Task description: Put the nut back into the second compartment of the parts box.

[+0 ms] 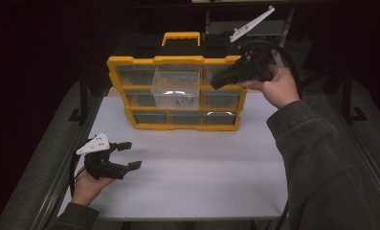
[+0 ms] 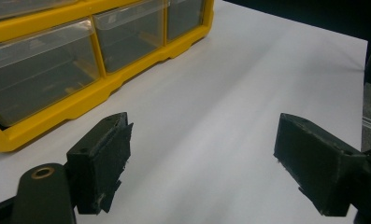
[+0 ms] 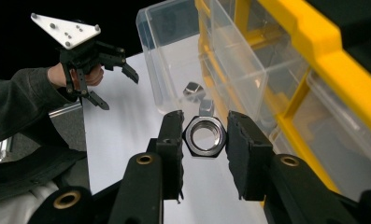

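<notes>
A yellow organizer (image 1: 175,60) with clear drawers stands at the back of the white table (image 1: 192,167). Its top middle drawer (image 1: 175,88) is pulled out and has a few hex nuts (image 1: 179,101) inside. My right gripper (image 1: 214,82) hovers in front of the organizer's upper right, just right of that drawer. In the right gripper view its jaws (image 3: 204,126) are shut on a steel hex nut (image 3: 204,150), with the open drawer (image 3: 174,56) and loose nuts (image 3: 192,89) beyond. My left gripper (image 1: 131,155) rests open and empty at the table's left front.
In the left gripper view the open jaws (image 2: 202,135) frame bare white table (image 2: 248,70), with the organizer's lower drawers (image 2: 57,112) to the upper left. The table's edges drop into dark surroundings; a metal rail (image 1: 49,191) runs along its left side.
</notes>
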{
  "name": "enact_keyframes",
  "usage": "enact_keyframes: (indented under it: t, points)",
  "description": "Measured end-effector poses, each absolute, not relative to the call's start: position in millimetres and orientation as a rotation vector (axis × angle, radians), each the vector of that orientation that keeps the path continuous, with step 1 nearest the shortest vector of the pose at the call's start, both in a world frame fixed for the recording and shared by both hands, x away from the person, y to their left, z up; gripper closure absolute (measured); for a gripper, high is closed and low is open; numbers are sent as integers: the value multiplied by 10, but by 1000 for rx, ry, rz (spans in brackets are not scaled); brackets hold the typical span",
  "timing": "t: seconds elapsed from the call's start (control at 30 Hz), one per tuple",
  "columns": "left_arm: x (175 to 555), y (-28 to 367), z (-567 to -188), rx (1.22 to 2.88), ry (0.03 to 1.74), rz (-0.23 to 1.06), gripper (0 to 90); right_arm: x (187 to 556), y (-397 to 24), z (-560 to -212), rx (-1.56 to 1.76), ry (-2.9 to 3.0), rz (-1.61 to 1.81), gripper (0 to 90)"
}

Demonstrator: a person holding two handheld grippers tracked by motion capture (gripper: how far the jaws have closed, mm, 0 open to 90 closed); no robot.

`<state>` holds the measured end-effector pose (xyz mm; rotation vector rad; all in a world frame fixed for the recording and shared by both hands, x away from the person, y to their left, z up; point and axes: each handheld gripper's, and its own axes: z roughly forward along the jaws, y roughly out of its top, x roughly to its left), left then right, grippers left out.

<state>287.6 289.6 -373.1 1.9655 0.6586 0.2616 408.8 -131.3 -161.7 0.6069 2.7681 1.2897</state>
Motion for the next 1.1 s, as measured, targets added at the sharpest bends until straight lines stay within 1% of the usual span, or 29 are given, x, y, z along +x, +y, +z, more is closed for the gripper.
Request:
enact_keyframes:
  t: [0.27, 0.6, 0.77, 0.83, 1.1]
  points:
    - [2874, 2906, -3725, 1967, 663, 258, 184, 4142, -1164, -1427, 572, 2769, 1280, 661]
    - [2881, 2911, -3724, 1978, 655, 262, 184, 4232, -880, -1290, 513, 2789, 1259, 661]
    - [2881, 2912, -3724, 1970, 662, 253, 184, 4295, -752, -1299, 493, 2799, 1241, 660]
    - [2894, 2921, -3720, 1980, 642, 270, 184, 4325, -694, -1323, 489, 2804, 1233, 661]
    - [2889, 2929, -3718, 1978, 652, 266, 184, 4406, -448, -1462, 472, 2836, 1195, 660]
